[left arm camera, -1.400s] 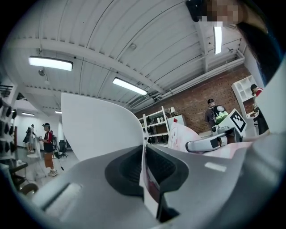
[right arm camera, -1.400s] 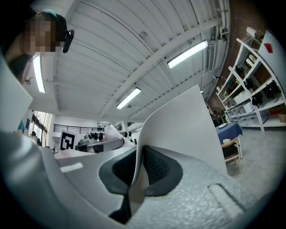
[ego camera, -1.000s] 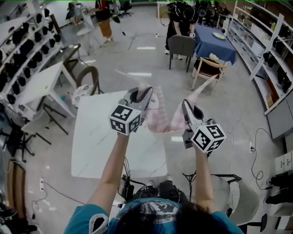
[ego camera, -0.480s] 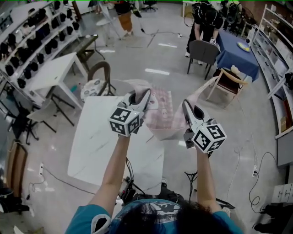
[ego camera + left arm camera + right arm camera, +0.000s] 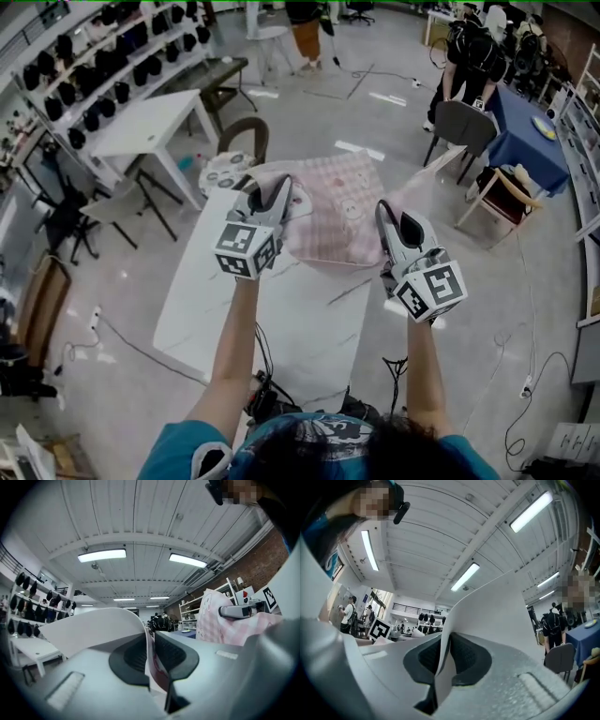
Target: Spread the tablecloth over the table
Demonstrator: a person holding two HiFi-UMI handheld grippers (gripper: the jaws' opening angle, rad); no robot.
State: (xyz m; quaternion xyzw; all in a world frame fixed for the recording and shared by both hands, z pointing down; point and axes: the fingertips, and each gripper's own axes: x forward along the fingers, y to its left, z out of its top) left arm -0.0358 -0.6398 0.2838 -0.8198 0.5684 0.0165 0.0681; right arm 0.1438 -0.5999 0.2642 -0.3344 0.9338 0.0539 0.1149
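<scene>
A pink checked tablecloth [image 5: 339, 217] billows in the air over the far end of the white marble-look table [image 5: 281, 323]. My left gripper [image 5: 277, 189] holds its near left edge. The cloth's white underside [image 5: 93, 626] runs between the pads of the left gripper [image 5: 151, 641], whose jaws have just been opening a little, with the cloth still pinched. My right gripper [image 5: 384, 214] holds the near right edge. In the right gripper view the cloth [image 5: 497, 616] rises from between the pads of the right gripper [image 5: 444, 649], which is shut on it.
A round stool [image 5: 228, 170] stands at the table's far left corner. A wooden chair [image 5: 503, 192], a grey chair [image 5: 466, 122] and a blue-covered table [image 5: 530, 127] are at the far right. Another white table [image 5: 150, 127] and shelves [image 5: 103, 66] stand at the left. People [image 5: 473, 47] stand at the back.
Both grippers have swung forward and apart with the cloth. It hung bunched between them before. Now it fans out wide and flatter over the table's far end.
</scene>
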